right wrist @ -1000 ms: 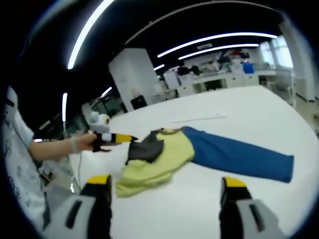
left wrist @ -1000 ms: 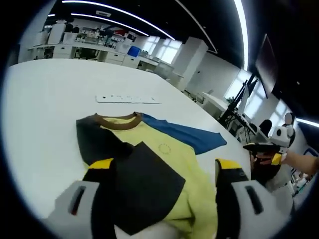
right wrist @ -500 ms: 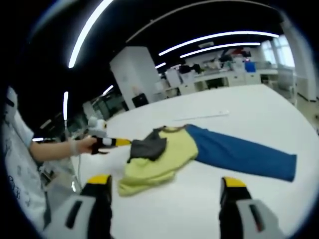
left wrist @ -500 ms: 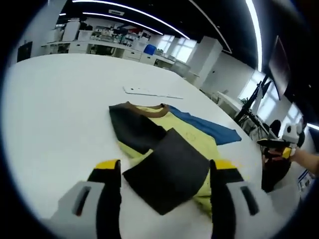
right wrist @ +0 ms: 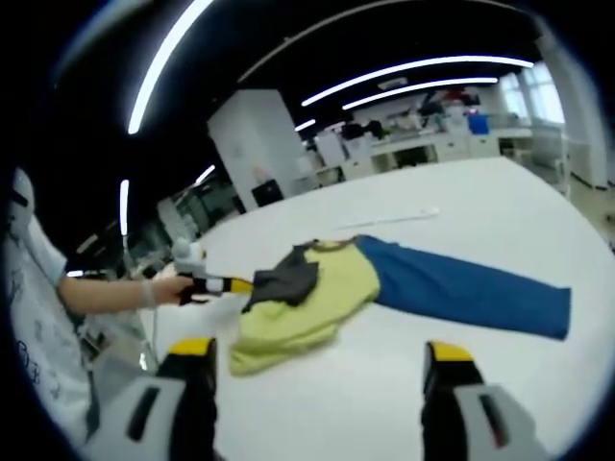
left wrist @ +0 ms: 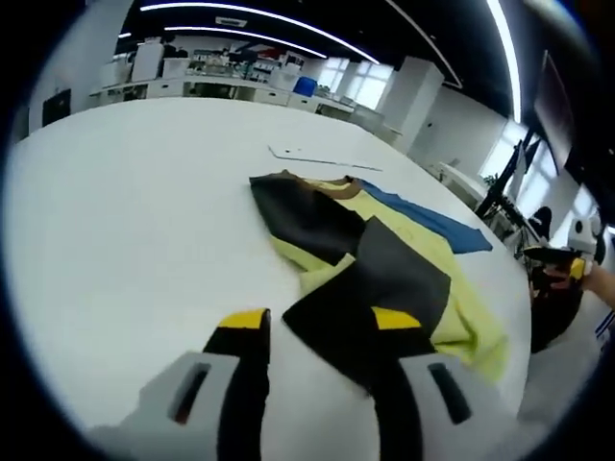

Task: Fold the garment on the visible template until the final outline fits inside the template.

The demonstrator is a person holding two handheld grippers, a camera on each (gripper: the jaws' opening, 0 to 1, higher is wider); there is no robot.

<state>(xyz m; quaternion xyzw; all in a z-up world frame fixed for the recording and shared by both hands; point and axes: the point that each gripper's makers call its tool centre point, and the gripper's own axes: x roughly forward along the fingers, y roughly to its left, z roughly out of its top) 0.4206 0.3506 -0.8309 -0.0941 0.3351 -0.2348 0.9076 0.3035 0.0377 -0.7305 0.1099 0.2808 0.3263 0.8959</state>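
Note:
The garment lies on a white table point(left wrist: 125, 221): yellow body point(left wrist: 423, 240), brown collar point(left wrist: 338, 186), black sleeve point(left wrist: 375, 288) folded across the body, blue sleeve point(right wrist: 461, 286) stretched out flat. My left gripper point(left wrist: 320, 321) is open low over the table, and the black sleeve's end lies between its jaws. In the right gripper view the left gripper point(right wrist: 219, 284) is held by a hand right at the garment's dark edge. My right gripper point(right wrist: 315, 357) hangs open above bare table, well short of the garment. It appears at the far right point(left wrist: 557, 267) in the left gripper view.
A thin white strip point(left wrist: 322, 158) lies on the table just beyond the collar, also seen as a pale line point(right wrist: 399, 216) in the right gripper view. A person's sleeve and arm point(right wrist: 86, 293) are at the left. Desks and shelves stand far behind the table.
The left gripper's camera has swung around to the garment's black-sleeve side and come lower. Its jaws have narrowed, and the sleeve end now sits between them. The right gripper's view has hardly shifted.

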